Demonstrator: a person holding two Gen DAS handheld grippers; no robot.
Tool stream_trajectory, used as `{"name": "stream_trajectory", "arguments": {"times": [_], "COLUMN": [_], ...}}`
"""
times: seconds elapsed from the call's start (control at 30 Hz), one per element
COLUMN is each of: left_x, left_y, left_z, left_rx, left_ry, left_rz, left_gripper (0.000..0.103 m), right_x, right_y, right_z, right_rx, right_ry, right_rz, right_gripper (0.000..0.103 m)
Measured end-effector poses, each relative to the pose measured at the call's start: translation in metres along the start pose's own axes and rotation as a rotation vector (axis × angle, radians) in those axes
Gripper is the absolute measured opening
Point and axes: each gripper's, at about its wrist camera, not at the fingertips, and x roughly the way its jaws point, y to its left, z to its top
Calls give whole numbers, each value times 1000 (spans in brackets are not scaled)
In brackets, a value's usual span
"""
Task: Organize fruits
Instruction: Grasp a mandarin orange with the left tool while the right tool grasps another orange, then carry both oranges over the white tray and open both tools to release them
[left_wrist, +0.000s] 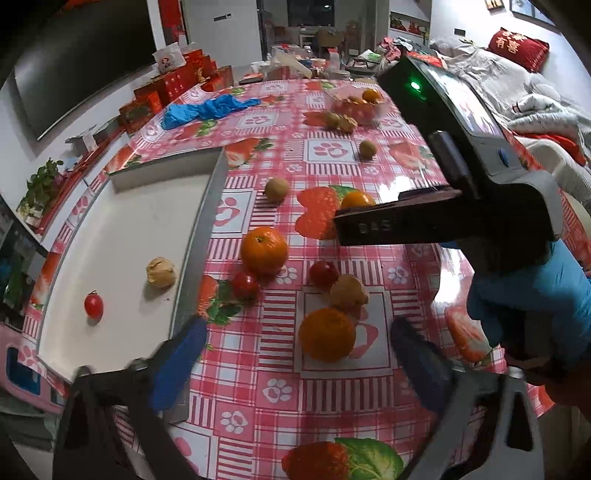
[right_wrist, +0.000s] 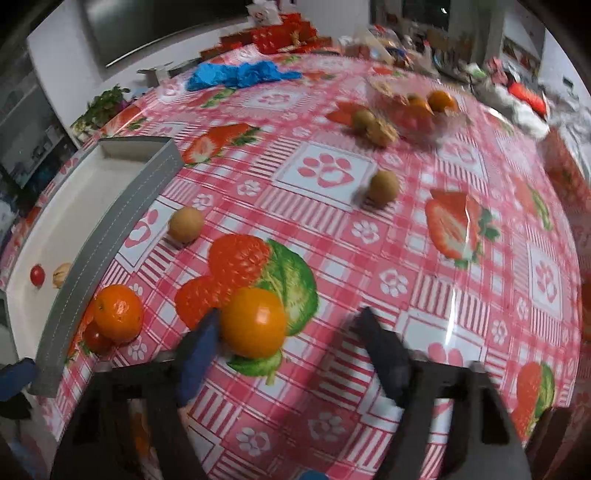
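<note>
**Both claws low over the fruit**

The left claw (left_wrist: 295, 354) stands wide apart at the bottom of its frame, an orange (left_wrist: 327, 334) on the desk (left_wrist: 332, 398) between its fingers, neither one touching it. The right claw (right_wrist: 291, 332) is narrower but still apart: its left finger (right_wrist: 199, 350) touches another orange (right_wrist: 255, 323), the right finger stands clear. A tray (left_wrist: 122, 236) at the left holds a tomato (left_wrist: 93, 305) and a husked fruit (left_wrist: 160, 272).
</note>
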Motion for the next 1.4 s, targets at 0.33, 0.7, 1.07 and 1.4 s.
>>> {"name": "stream_trajectory", "arguments": {"times": [0.33, 0.7, 1.07, 1.4], "left_x": [21, 37, 20, -5], "left_y": [-9, -15, -4, 30], "left_z": [-6, -9, -4, 7], "left_rx": [14, 5, -38, -100], "left_ry": [54, 86, 56, -17], "left_rz": [-15, -67, -93, -83], "left_gripper": [72, 40, 40, 40], "right_x": [-14, -27, -39, -51], "right_y": [-29, -44, -41, -14], "right_z": [-14, -32, -38, -23], "right_rx": [88, 133, 134, 89], "right_ry": [-21, -15, -13, -21], "right_rz": [79, 106, 116, 125], "right_gripper": [37, 37, 37, 37]}}
